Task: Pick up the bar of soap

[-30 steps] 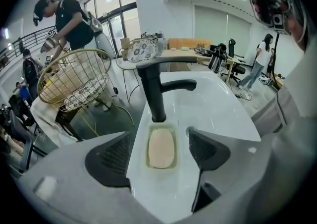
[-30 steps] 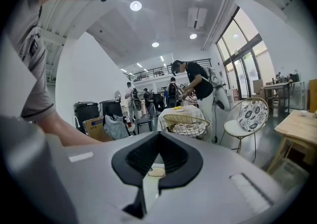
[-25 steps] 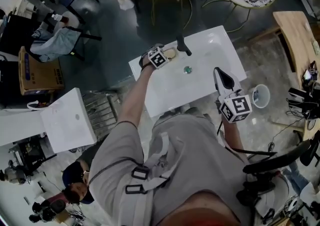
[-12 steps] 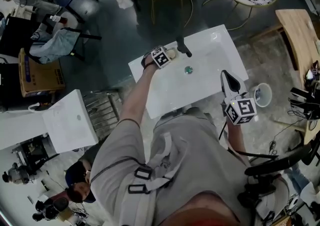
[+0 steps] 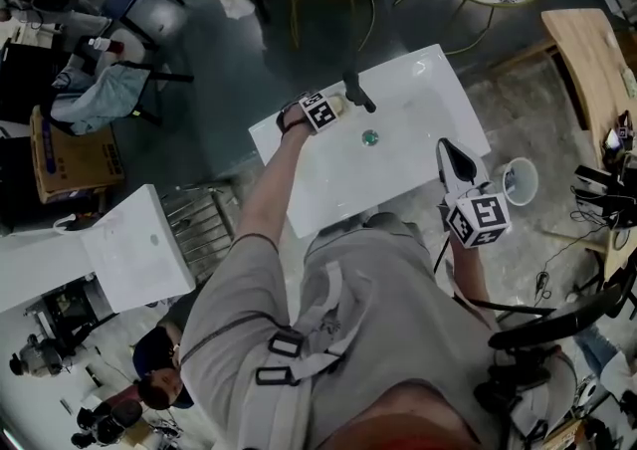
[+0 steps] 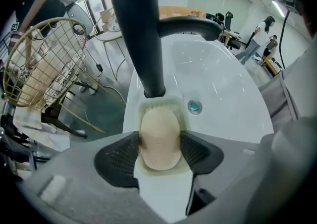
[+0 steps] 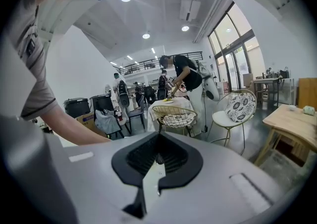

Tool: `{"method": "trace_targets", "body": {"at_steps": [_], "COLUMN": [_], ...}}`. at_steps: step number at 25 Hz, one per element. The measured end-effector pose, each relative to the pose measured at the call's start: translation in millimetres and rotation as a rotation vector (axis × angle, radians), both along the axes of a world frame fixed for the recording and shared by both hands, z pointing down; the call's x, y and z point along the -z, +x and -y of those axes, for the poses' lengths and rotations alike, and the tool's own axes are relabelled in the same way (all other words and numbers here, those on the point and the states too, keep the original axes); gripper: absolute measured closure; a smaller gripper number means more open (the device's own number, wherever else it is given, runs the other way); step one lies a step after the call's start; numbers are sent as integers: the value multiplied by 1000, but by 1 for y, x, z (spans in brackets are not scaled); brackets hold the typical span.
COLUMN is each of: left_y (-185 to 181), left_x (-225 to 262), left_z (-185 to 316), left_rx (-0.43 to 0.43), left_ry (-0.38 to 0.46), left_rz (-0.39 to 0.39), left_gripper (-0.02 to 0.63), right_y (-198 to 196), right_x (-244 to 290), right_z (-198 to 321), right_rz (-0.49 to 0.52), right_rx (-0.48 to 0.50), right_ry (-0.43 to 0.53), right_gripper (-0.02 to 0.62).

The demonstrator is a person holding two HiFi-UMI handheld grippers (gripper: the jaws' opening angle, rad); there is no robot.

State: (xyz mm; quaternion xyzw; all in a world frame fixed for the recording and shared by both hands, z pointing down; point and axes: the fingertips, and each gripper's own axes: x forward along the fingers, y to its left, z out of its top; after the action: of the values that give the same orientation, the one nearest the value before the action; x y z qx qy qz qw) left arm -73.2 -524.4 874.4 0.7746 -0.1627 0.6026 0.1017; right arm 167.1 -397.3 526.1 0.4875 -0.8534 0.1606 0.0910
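Left gripper [image 6: 159, 149] pointed steeply down over the far edge of the sink [image 5: 398, 174], just beside the foot of the black faucet [image 6: 143, 34]. Its jaws had just been closing, and the pads met the two long sides of the bar of soap [image 6: 159, 129]. I read this as a grip taken but no lift made, because the bar lay seated in its pale soap dish [image 6: 185, 113] on the sink's rim.

The approach from above was probably chosen because the dish's raised lip blocks a side entry. The faucet stem stood close behind the bar, so the lift should go straight up. A wet bar could slip between the pads.

Right gripper [image 7: 156, 161] was held off the sink's near right corner and roughly level. Its jaws were drawn nearly together with nothing between them, evidently parked clear.
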Motion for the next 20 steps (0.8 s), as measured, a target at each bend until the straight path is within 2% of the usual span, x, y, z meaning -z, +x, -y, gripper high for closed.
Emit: {"method": "trace_targets", "body": {"at_steps": [7,15,20], "left_y": [-1,-9,-18], "left_x": [1,8,10], "left_z": [6,1,-4], "left_rx": [4,92,204], "left_ry": [61,28,-4], "left_rz": [26,-98,-158], "left_gripper": [367,368,367], "right_y": [-9,-8,-8], "right_x": [3,1,0], "right_z": [-1,-4,-6], "right_rz": [-5,-1,5], "right_rx": [-2,-16,-11], "right_ry": [0,-6,-4], "right_gripper": [594,594,594]}}
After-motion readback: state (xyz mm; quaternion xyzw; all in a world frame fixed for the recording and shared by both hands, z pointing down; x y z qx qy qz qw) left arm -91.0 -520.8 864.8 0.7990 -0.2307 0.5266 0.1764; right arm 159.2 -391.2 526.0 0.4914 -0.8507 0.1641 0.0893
